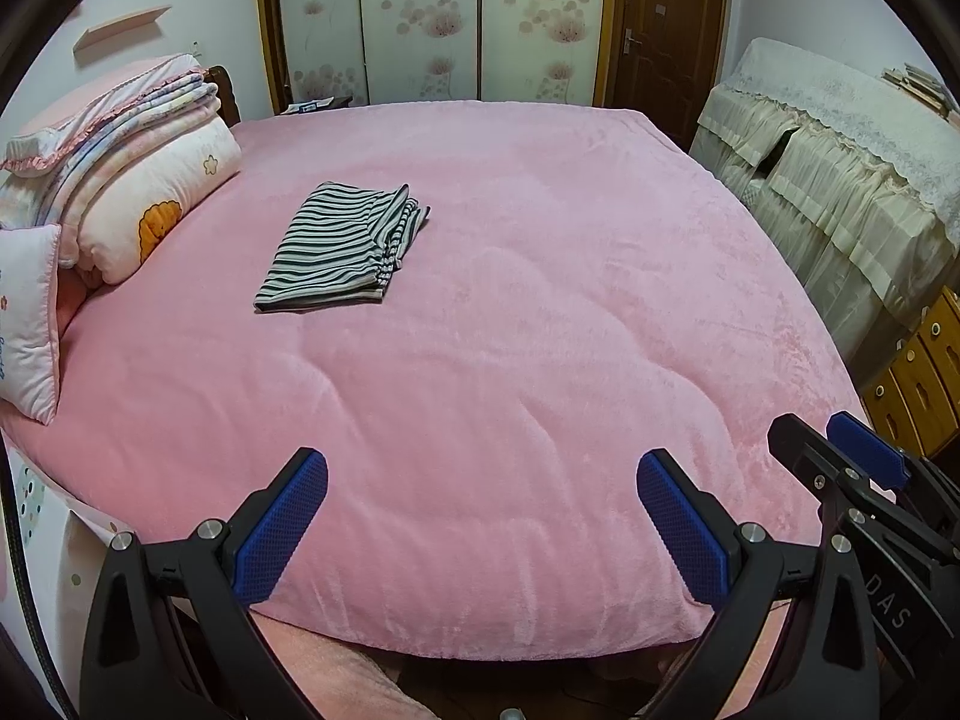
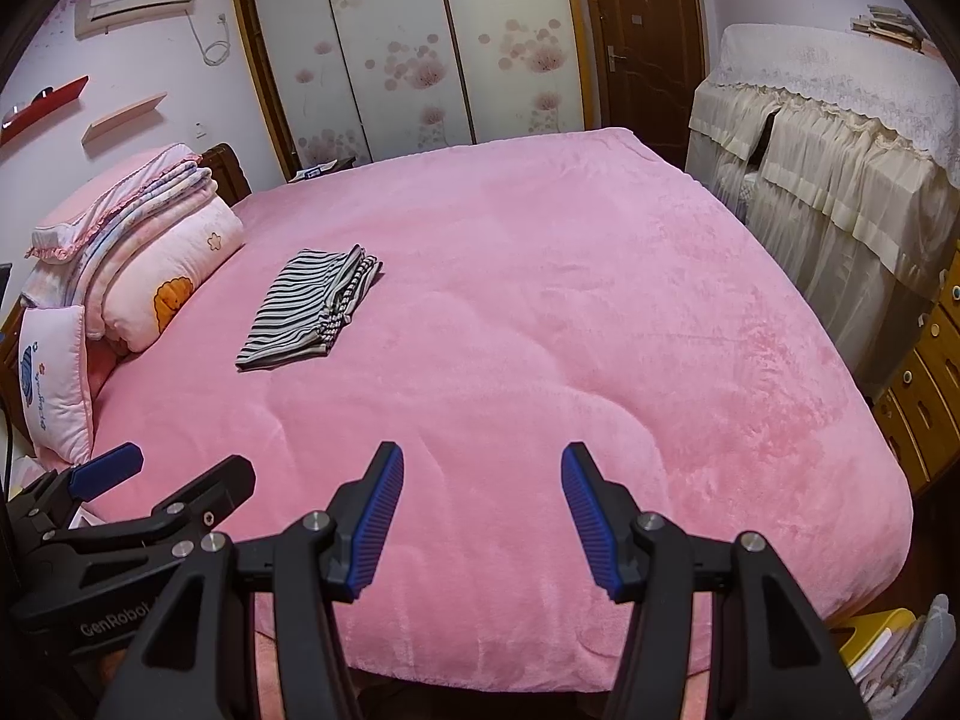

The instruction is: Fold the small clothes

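Left wrist view first, working across: I see a small pillow (image 1: 27,318) cut off at the frame edge, then a stack of folded quilts (image 1: 129,180) against the headboard. Next comes the striped garment (image 1: 342,246), folded flat on the pink blanket (image 1: 540,330), well apart from both tongs. My left tongs (image 1: 483,519) hang over the near edge of the bed, fingers spread wide and holding nothing. At the far right the right tongs (image 1: 840,456) poke in, partly cut off. From the right wrist view my right tongs (image 2: 483,519) are also parted wide and empty. Beyond the bed, a wooden drawer chest (image 2: 927,396) is closed, so I can't tell its contents. A cloth-covered cabinet (image 2: 828,138) hides whatever it holds.
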